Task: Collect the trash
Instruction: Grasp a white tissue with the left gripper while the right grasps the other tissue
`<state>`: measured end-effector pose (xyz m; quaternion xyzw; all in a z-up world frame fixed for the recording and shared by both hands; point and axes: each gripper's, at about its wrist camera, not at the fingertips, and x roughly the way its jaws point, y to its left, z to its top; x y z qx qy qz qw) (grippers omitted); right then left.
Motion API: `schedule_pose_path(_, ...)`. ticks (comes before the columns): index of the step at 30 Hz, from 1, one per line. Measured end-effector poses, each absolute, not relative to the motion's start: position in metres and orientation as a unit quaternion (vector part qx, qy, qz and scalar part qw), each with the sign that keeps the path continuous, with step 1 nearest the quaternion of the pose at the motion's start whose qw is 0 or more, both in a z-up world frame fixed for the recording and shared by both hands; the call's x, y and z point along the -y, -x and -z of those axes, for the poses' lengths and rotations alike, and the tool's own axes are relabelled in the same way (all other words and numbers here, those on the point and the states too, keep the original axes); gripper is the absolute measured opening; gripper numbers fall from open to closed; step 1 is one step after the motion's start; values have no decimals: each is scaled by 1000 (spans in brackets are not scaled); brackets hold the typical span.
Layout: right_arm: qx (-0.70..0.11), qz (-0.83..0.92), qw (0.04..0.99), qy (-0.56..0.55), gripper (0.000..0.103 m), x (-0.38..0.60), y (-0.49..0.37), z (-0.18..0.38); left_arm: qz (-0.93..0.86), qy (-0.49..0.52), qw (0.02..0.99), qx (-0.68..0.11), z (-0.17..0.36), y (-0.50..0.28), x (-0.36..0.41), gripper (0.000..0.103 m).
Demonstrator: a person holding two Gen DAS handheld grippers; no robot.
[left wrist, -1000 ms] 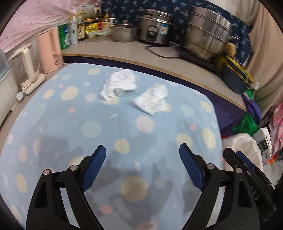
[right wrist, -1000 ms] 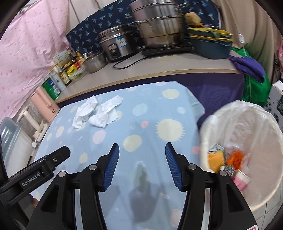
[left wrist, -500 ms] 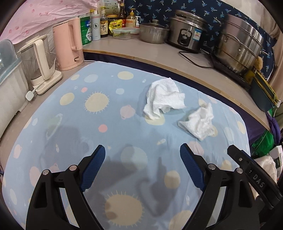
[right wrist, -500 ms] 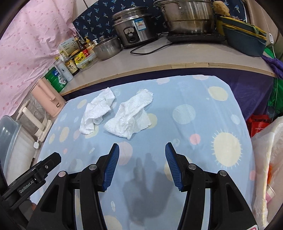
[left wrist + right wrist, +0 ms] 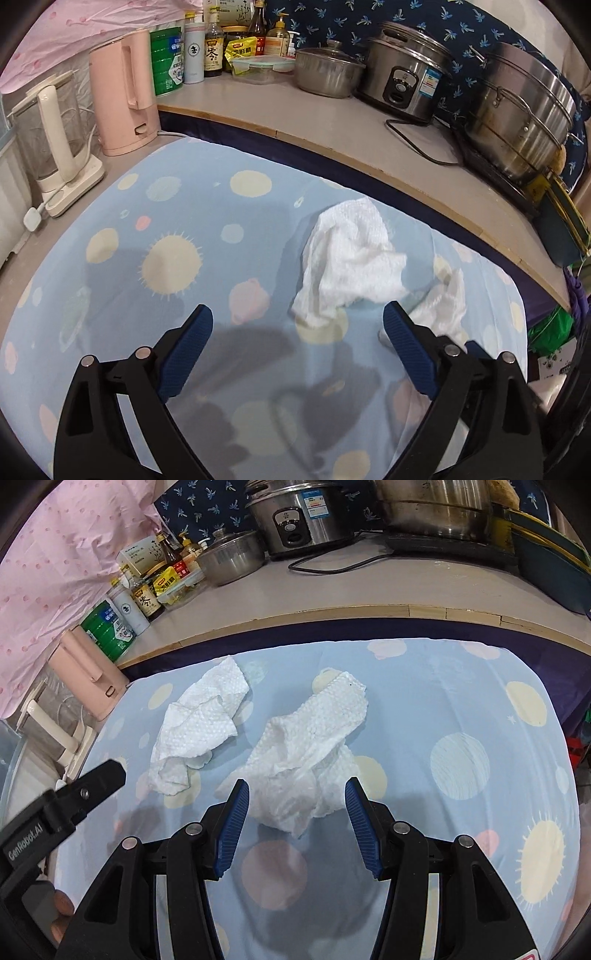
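Two crumpled white paper towels lie on the blue spotted tablecloth [image 5: 155, 229]. The left towel [image 5: 351, 258] [image 5: 199, 723] sits just ahead of my left gripper [image 5: 295, 314]. Its jaws are opening; the towel's near corner shows between the tips, and neither pad touches it. The right towel [image 5: 306, 746] [image 5: 443, 306] lies with its near end between the fingers of my right gripper [image 5: 296, 785], which is open with both blue pads clear of the paper. The left tool's black body [image 5: 74, 797] shows at the left edge of the right wrist view.
Behind the table runs a counter edge [image 5: 369, 162] with a rice cooker [image 5: 402, 77], a small lidded pot [image 5: 327, 72], a large steamer pot [image 5: 524, 114], bottles and a power cable [image 5: 417, 144]. A pink kettle [image 5: 123, 92] and a white blender [image 5: 55, 136] stand at the table's left.
Both grippers have moved left and down toward the towels, which now look larger and nearer. The lined trash bin has left the right wrist view. The left jaws stand slightly wider.
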<state>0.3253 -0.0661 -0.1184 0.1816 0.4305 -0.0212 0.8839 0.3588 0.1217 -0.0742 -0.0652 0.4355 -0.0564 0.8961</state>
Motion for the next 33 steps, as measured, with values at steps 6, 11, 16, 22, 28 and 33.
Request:
schedule_pose_path(6,-442,15,881,-169,33,65,-328,128,77,62,886,-453,90,-388,-104,84)
schedule_pose_path(11,-442,14,881,-169,17,69,-322,131,88,47,876,-472,106,-395,-91,54)
schedule_pose_path(16,-435,14,885,-166,11,69,-312,125,97,46,867,-487,114,-394,-88,9)
schedule_pose_path(22,-421,13,890,-172,10,71,-287,111,101,39,875,-471,98,-367,-89,5)
schedule_pose_path(28,-408,15,894,-185,10,77,-252,95,109,38,879,-463,80,-328,-88,5)
schedule_pose_path(33,-394,19,898,-196,10,84,-220,83,119,34,881,-456,65,-293,-85,5)
